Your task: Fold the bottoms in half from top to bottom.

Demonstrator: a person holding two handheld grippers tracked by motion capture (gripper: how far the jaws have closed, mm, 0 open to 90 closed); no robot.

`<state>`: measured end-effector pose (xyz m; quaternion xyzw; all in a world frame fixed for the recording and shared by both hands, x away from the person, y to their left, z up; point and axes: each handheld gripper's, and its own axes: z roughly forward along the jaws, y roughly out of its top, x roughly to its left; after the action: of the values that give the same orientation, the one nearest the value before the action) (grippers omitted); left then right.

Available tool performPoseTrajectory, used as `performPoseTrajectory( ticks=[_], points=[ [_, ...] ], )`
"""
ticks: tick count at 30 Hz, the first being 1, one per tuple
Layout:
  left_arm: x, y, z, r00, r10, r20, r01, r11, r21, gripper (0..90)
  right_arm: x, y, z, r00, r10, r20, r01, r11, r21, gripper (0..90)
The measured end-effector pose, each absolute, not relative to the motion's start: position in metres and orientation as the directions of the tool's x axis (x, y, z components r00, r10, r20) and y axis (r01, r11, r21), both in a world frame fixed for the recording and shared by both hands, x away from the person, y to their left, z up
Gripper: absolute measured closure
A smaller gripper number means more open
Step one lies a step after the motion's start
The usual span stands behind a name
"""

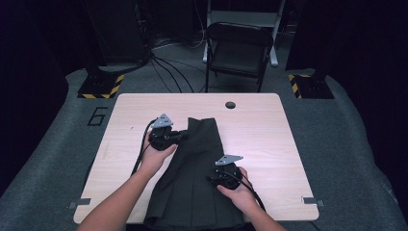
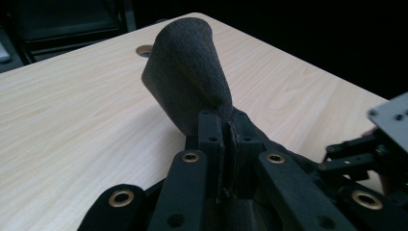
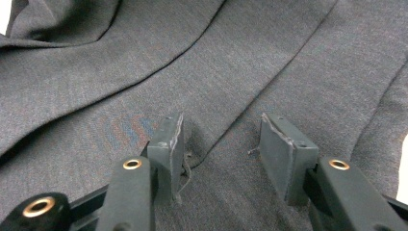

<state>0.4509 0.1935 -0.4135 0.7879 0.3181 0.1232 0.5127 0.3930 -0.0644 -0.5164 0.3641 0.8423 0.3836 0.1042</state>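
Observation:
A dark grey pleated skirt (image 1: 199,173) lies down the middle of the light wooden table (image 1: 269,144), its lower end hanging over the near edge. My left gripper (image 1: 184,135) is at the skirt's upper left edge and is shut on the cloth. In the left gripper view the pinched fabric (image 2: 187,72) rises in a rolled fold above the left gripper (image 2: 228,122). My right gripper (image 1: 215,178) is low over the middle of the skirt. In the right gripper view the right gripper (image 3: 221,139) stands open, a pleat crease of the skirt (image 3: 269,57) running between its jaws, unpinched.
A round cable hole (image 1: 230,105) sits near the table's far edge. Behind the table stands a folding chair (image 1: 239,48), with cables (image 1: 168,67) on the floor and striped stand bases (image 1: 101,86) at both sides. Bare tabletop lies right of the skirt.

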Motion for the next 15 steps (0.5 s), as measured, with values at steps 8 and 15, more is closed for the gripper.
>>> performPoseTrajectory(
  ticks=[8,15],
  points=[
    [0.424,0.201,-0.420,0.806,0.578,-0.125,0.357,-0.306,0.882,85.9,0.392,-0.062,-0.516,-0.702,0.705,0.102,0.543,0.437,0.717,51.5],
    [0.403,0.219,-0.430,0.821,0.552,-0.148,0.367,-0.312,0.876,85.8,0.393,-0.063,-0.516,-0.713,0.696,0.092,0.534,0.453,0.714,51.7]
  ],
)
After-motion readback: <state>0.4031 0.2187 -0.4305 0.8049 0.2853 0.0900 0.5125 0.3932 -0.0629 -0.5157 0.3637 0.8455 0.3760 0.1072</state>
